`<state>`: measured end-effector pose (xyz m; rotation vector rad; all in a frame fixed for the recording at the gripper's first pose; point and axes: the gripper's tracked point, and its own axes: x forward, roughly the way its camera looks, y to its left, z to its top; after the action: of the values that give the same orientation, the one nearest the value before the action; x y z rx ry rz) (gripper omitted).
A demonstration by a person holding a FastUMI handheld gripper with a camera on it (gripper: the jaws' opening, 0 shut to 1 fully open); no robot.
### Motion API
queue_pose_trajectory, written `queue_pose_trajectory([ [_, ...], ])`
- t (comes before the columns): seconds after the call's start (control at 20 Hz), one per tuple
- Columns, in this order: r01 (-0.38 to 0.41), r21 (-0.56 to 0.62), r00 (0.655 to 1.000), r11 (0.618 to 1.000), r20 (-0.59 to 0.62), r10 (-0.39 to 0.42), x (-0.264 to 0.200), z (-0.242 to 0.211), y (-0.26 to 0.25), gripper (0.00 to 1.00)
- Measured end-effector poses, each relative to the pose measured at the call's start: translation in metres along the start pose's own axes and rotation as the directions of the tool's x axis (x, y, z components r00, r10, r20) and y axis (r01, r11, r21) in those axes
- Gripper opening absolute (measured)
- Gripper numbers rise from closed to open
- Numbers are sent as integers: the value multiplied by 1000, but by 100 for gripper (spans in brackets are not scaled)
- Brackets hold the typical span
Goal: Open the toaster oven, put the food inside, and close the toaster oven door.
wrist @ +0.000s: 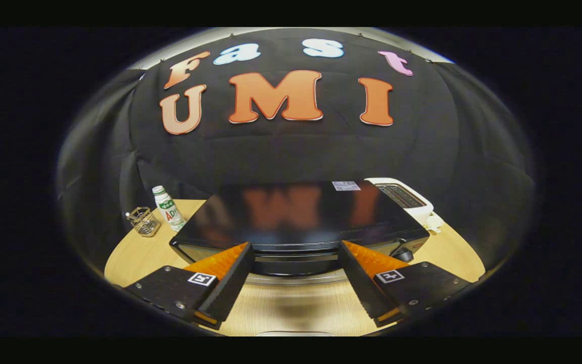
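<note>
The gripper (296,253) is hanging over the near edge of the wooden worktop (134,258), its jaws standing wide apart and gripping nothing. Sitting right ahead of them is the toaster oven (296,217), a low black box taking up the middle of the worktop. Its flat top is shining like a mirror and throwing back a blurred orange reflection from the wall behind, and a small pale sticker (345,185) is showing near its far right corner. The front face is looking towards the jaws: a dark curved door handle (296,255) is running across between the two fingertips, with a lighter metallic band showing beneath it, and the door is looking closed. A dark control knob (402,254) is poking out at the front right of the oven, just beyond the right finger (367,273). The left finger (228,275) is lining up with the oven's front left corner.

Behind the oven at the far right of the worktop, a white pop-up toaster (404,197) is standing with its slots facing up. Over at the far left, a small white bottle (168,208) with a green cap is standing upright, and just beside it a small wire basket (144,221) is resting close to the left edge.
</note>
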<state>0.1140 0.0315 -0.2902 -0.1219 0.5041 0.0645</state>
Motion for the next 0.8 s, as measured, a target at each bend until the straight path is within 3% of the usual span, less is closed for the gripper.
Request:
queue_pose_trajectory([
  [0.55,-5,-4,997,1000,-80,5,-4,-13,1,99],
  [0.8,-6,-4,995,1000,-99,6,-27,-46,-4,99],
])
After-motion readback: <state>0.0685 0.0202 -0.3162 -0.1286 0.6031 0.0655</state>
